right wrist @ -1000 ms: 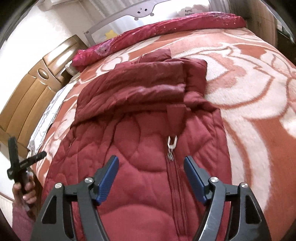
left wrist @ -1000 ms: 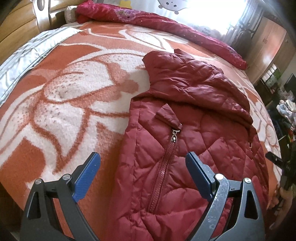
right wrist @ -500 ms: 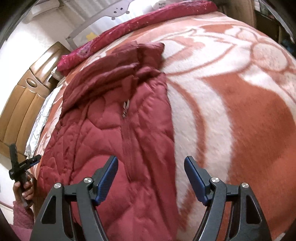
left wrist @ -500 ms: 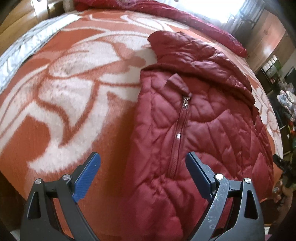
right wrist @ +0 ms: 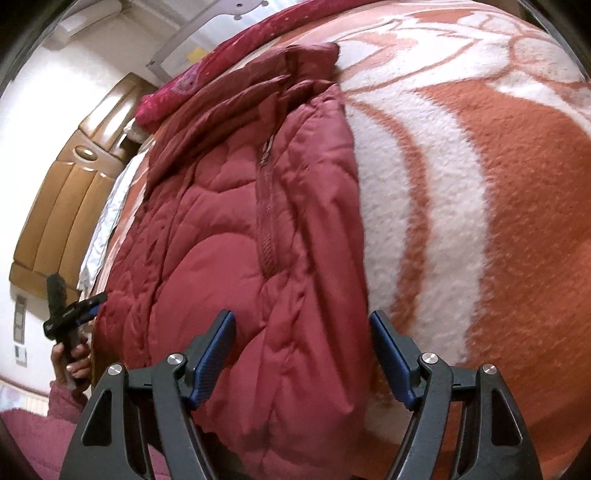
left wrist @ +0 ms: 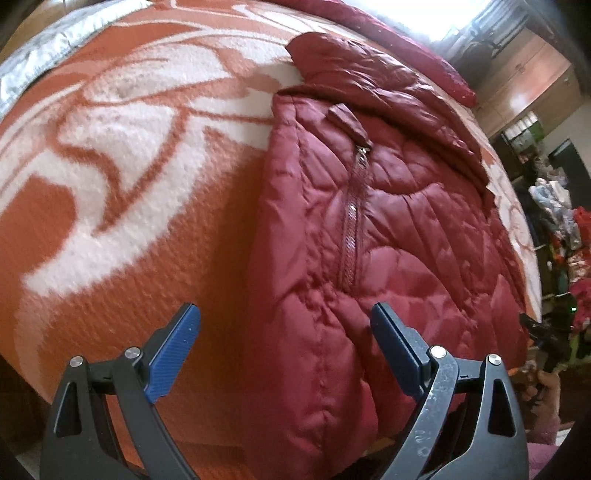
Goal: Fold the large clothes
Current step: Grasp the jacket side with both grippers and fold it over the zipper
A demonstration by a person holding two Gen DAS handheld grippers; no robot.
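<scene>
The left claw [left wrist: 284, 343] hangs wide open and empty over the near left edge of a quilted maroon jacket [left wrist: 369, 240], its blue pads spread either side of the hem; the right claw [right wrist: 301, 350] is likewise wide open and holds nothing, straddling the jacket's near right edge. The jacket lies zipped and flat on a bed under an orange-and-white blanket [right wrist: 480, 184], collar away from the cameras, zipper [left wrist: 351, 229] running up its front. The left wrist view alone takes in the wooden wardrobe [left wrist: 528, 85] and cluttered shelves at the room's far side, with the right claw and its hand [left wrist: 546, 384] at the frame edge; the right wrist view alone shows the wooden headboard [right wrist: 66, 206], the grey bed rail [right wrist: 207, 22] and the hand [right wrist: 74, 362] gripping the left claw. No readable writing shows in either view. Against a second ago, both cameras have dropped lower and drawn apart toward the jacket's bottom corners, with more blanket in each frame
</scene>
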